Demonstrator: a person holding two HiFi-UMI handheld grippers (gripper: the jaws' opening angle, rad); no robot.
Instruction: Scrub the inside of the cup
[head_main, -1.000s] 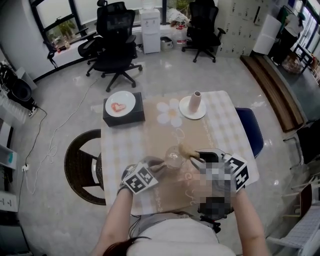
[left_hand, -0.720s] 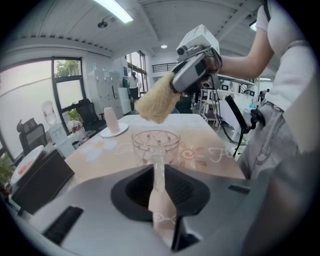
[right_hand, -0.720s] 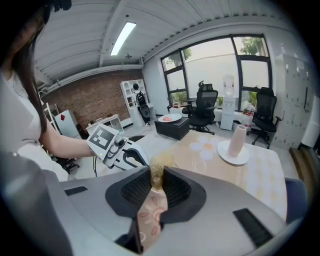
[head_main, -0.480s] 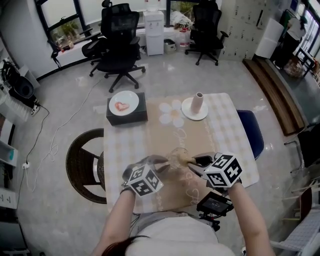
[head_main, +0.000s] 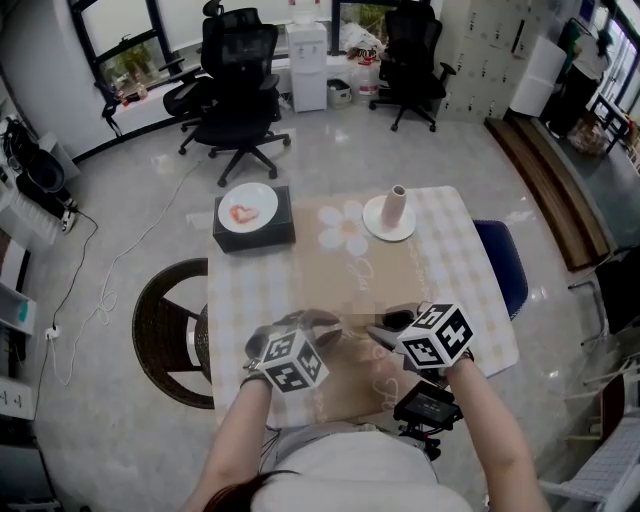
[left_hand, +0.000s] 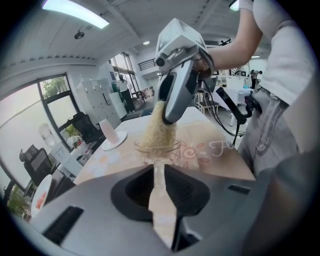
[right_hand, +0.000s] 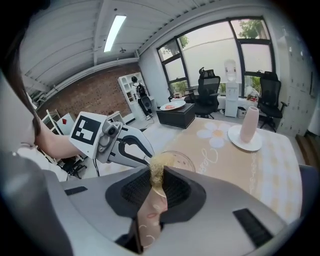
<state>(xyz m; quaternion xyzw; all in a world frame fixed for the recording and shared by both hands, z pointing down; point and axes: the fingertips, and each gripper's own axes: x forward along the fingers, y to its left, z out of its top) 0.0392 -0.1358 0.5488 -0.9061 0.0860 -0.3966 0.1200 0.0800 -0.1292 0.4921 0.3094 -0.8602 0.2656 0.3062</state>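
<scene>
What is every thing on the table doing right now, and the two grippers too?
Cup, mouth up, with the scrubber inside it.
Scrubber, pushed down into the cup.
Left gripper, shut on the cup.
Right gripper, shut on the scrubber.
Pink vase, standing upright on a white saucer.
White plate, lying on the black box, something red on it.

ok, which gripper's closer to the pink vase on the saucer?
Right. The right gripper, shut on the scrubber, sits toward the person from the vase; the left gripper, gripping the cup, is further left.
</scene>
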